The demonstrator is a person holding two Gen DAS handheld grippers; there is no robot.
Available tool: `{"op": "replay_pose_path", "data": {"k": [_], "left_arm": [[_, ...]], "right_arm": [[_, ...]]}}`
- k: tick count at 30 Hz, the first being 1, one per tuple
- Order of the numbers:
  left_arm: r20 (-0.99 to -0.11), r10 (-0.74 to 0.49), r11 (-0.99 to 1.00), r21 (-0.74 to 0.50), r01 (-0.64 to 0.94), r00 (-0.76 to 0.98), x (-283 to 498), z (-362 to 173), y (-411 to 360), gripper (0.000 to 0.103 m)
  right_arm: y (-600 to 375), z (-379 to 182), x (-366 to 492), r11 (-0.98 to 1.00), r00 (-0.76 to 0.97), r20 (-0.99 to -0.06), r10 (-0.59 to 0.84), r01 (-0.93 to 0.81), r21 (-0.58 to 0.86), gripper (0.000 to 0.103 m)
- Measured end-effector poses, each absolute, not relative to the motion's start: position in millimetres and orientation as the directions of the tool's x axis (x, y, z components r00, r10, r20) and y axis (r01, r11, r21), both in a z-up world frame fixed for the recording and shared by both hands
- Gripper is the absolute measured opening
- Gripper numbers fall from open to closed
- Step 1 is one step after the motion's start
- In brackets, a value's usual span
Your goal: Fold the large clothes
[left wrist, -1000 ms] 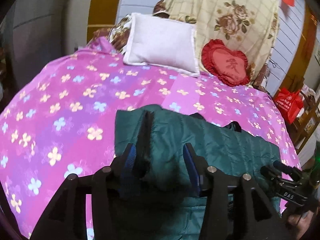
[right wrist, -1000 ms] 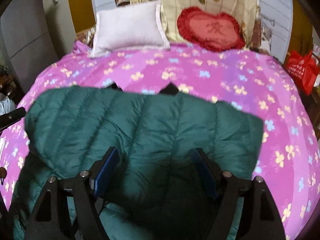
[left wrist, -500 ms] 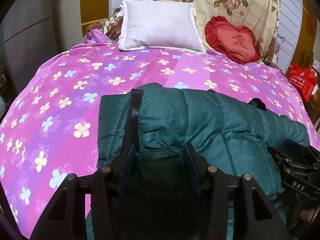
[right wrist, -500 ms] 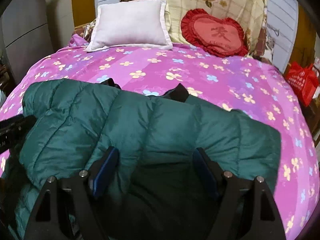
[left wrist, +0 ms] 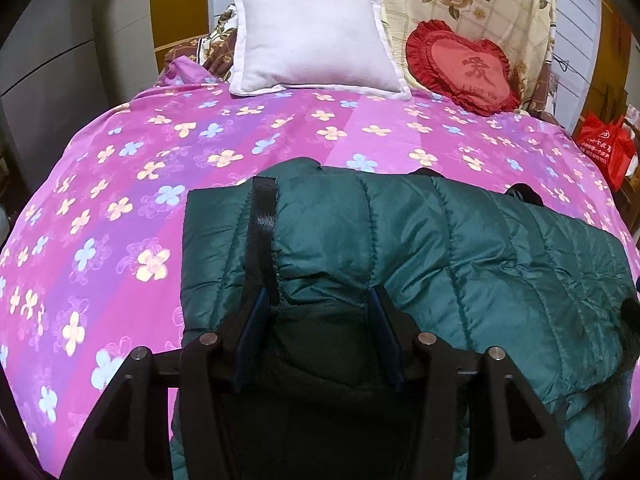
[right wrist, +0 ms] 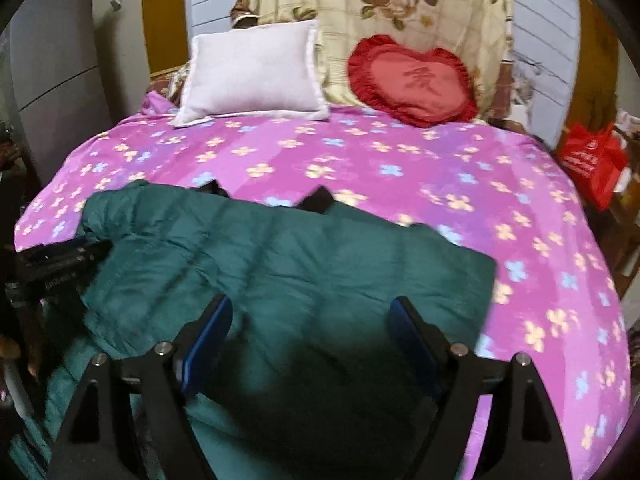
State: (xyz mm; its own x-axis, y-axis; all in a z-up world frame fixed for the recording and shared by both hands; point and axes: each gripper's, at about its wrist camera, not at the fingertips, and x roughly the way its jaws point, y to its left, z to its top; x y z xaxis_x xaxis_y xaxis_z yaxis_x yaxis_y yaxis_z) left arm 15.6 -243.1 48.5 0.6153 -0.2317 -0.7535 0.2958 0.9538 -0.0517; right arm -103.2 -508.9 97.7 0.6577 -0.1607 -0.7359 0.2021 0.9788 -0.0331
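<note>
1. The green padded jacket [left wrist: 440, 248] lies on the near half of the bed [left wrist: 120, 184], well short of the white pillow [left wrist: 316, 44] and the red heart cushion [left wrist: 460, 72].
2. A fold looks already made: one layer is doubled over another, with a black zip strip [left wrist: 262, 232] showing at the left edge. Squaring and any further folds remain.
3. The jacket's long axis runs across the bed, left to right; which end is the collar I cannot tell.
4. The left gripper [left wrist: 316, 312] has its jaws clenched on a puffed ridge of jacket.
5. The right gripper [right wrist: 310, 328] has its jaws spread wide over the cloth; the blur probably hides whether they touch it.
</note>
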Motion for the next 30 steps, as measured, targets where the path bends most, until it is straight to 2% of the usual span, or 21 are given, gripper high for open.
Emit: {"op": "replay_pose_path", "data": {"k": [3, 9, 11, 15, 22, 26, 30], "left_arm": [[-0.751, -0.233, 0.953, -0.049, 0.3, 0.618, 16, 48, -244, 0.035], [-0.747, -0.236, 0.95, -0.042, 0.309, 0.622, 18, 45, -246, 0.036], [-0.747, -0.235, 0.95, -0.042, 0.309, 0.622, 19, 45, -246, 0.036], [-0.748, -0.236, 0.949, -0.04, 0.313, 0.621, 19, 45, -247, 0.036], [-0.748, -0.234, 0.95, -0.039, 0.311, 0.621, 19, 45, -247, 0.036], [-0.748, -0.236, 0.948, -0.039, 0.314, 0.62, 19, 45, -246, 0.036], [-0.748, -0.241, 0.947, -0.043, 0.318, 0.618, 17, 46, -247, 0.036]], "right_arm": [[-523, 75, -97, 0.967, 0.597, -0.776, -0.206, 0.245, -0.068, 0.084], [-537, 50, -82, 0.96, 0.591, -0.788, -0.17, 0.281, 0.004, 0.089], [-538, 48, -77, 0.959, 0.581, -0.795, -0.173, 0.283, -0.002, 0.094], [-533, 58, -83, 0.963, 0.573, -0.799, -0.182, 0.269, -0.026, 0.094], [-522, 87, -123, 0.965, 0.655, -0.735, -0.175, 0.262, 0.005, 0.094], [-523, 58, -105, 0.962, 0.57, -0.799, -0.194, 0.27, -0.041, 0.096], [-521, 55, -98, 0.963, 0.57, -0.797, -0.2, 0.263, -0.054, 0.101]]}}
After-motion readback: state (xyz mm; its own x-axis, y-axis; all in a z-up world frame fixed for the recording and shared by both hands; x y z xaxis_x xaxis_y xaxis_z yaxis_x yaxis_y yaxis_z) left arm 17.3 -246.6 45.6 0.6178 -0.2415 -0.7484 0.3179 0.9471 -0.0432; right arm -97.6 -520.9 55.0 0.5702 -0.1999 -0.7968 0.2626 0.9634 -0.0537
